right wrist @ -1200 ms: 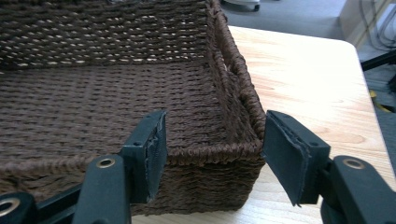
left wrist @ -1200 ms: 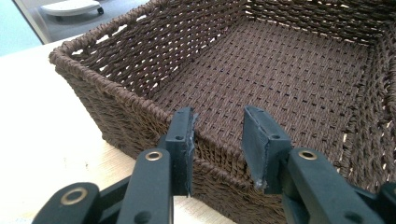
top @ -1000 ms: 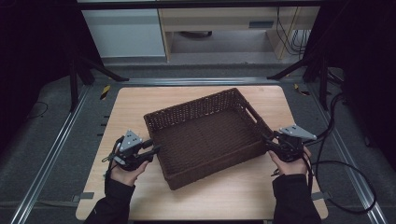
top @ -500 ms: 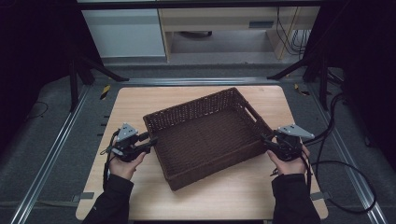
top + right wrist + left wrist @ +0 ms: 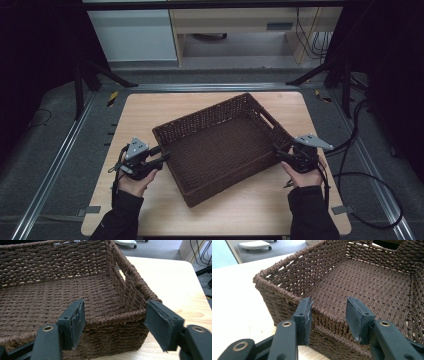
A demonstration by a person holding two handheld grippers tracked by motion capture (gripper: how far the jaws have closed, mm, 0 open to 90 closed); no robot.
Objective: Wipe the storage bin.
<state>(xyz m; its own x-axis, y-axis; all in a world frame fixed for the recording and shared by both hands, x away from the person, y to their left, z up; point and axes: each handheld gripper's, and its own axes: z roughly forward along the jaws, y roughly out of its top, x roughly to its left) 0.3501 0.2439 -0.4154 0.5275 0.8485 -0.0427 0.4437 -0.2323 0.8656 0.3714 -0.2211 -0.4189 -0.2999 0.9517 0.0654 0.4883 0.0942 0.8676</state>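
With the basket (image 5: 222,145) angled at mid-tabletop (image 5: 150,107), the left tool (image 5: 162,156) has advanced since a second ago to straddle the basket's left rim, jaws wide, while the right tool (image 5: 276,151) brackets its right corner, equally wide, so a two-handed grasp appears imminent.

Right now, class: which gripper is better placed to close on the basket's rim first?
The left gripper: its open jaws straddle the basket rim. The right gripper is open near a corner, one jaw outside it.
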